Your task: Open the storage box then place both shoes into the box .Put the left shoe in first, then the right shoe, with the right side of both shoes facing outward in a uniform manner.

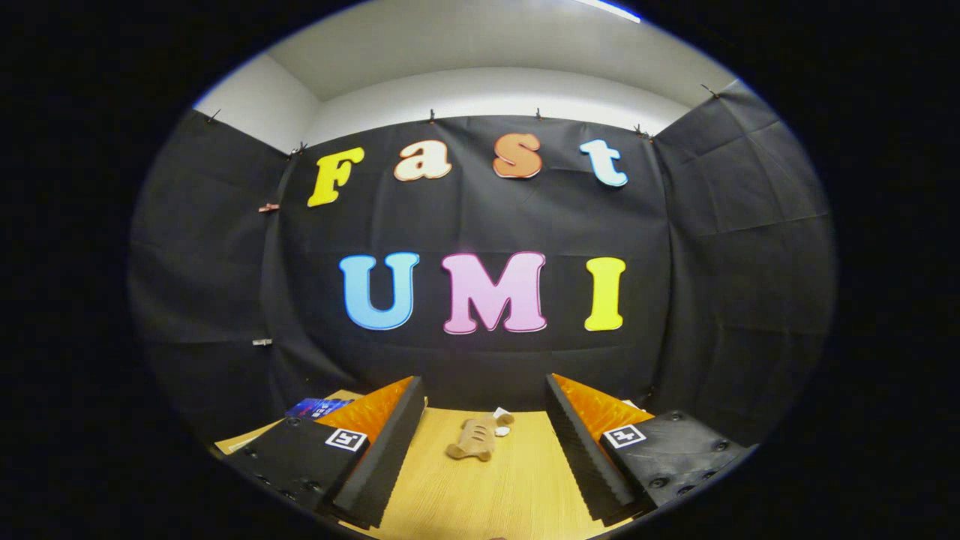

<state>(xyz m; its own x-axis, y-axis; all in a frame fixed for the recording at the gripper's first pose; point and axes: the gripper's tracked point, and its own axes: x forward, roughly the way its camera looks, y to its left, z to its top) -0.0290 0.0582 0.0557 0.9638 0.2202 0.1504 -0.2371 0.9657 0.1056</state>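
My gripper [484,390] is held level above a wooden table [517,487], its two fingers spread wide apart with nothing between them. Ahead of the fingers and between their lines lies a small tan shoe [475,438] on the tabletop, on its side, with a bit of white showing at its far end. The shoe is well clear of both fingers.
A blue flat object [319,407] lies on the table just beyond the left finger. The black cloth wall closes the booth behind the table and on both sides.
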